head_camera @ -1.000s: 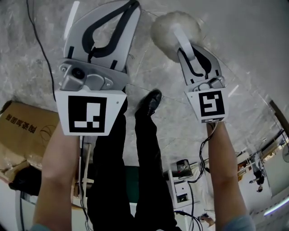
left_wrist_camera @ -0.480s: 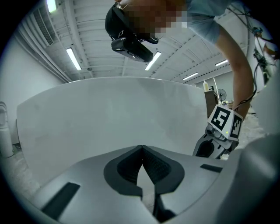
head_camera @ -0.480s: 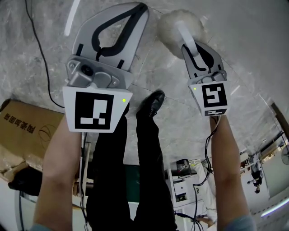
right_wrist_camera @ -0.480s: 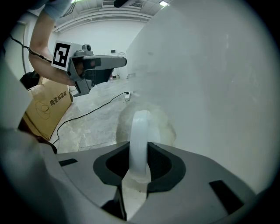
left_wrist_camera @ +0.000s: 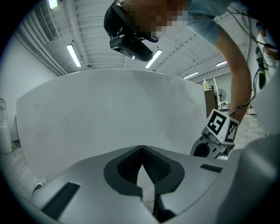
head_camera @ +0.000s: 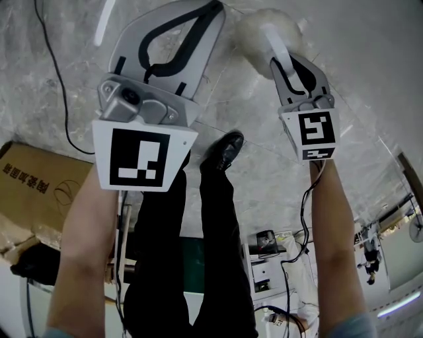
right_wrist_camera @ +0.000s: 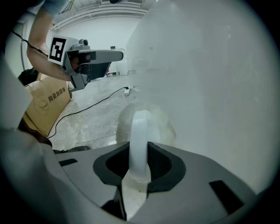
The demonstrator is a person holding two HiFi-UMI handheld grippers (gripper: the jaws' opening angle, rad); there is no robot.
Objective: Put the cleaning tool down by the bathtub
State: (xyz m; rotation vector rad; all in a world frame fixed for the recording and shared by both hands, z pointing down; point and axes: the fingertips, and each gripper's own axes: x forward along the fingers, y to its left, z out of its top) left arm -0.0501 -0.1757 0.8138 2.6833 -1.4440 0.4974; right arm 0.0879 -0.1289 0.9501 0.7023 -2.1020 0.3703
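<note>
1. Head view: the left gripper (head_camera: 210, 8) is reaching out over the marble floor (head_camera: 370, 79), jaws pressed together on nothing. The right gripper (head_camera: 285, 63) is clamping the white handle of the cleaning tool (head_camera: 254, 33), whose fluffy head is sticking out past the jaws. Only this view is showing the person's shoe (head_camera: 221, 152).
2. Left gripper view: the jaw tips are meeting, with nothing between them. This view is bringing in the bathtub (left_wrist_camera: 109, 113), whose white wall is filling the space ahead.
3. Right gripper view: the jaws are pinching the handle, and the fluffy head is hanging just beside the bathtub wall. Whether they are touching is unclear. A cardboard box (right_wrist_camera: 46, 103) is standing at the left.
</note>
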